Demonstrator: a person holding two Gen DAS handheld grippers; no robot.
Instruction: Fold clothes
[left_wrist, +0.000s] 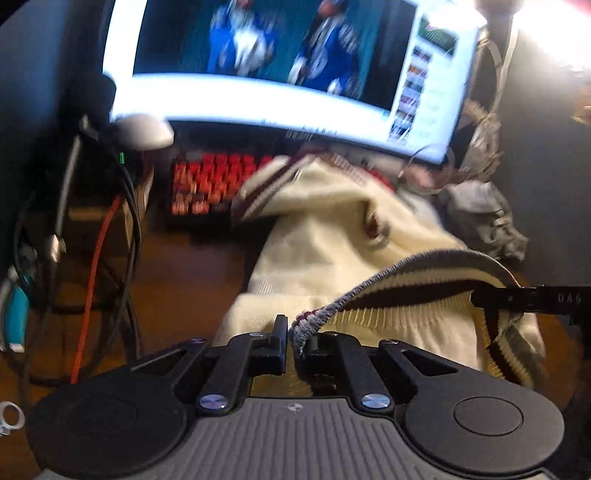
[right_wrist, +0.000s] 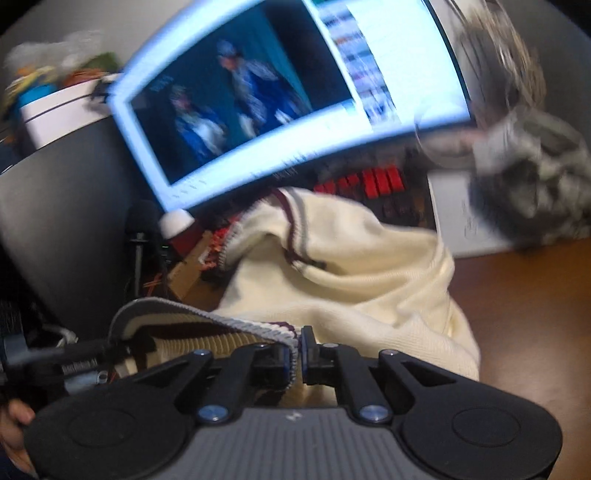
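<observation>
A cream knit sweater with maroon and grey striped trim lies bunched on the brown desk, partly over a keyboard. My left gripper is shut on the sweater's striped hem. My right gripper is shut on the same hem at another spot, and the cream body hangs ahead of it. The band stretches between the two grippers. The right gripper's fingers show at the right edge of the left wrist view; the left gripper's fingers show at the left edge of the right wrist view.
A lit monitor stands behind the sweater, with a red-keyed keyboard under it. Cables hang at the left. A grey crumpled cloth and white paper lie at the right. A hand shows low left.
</observation>
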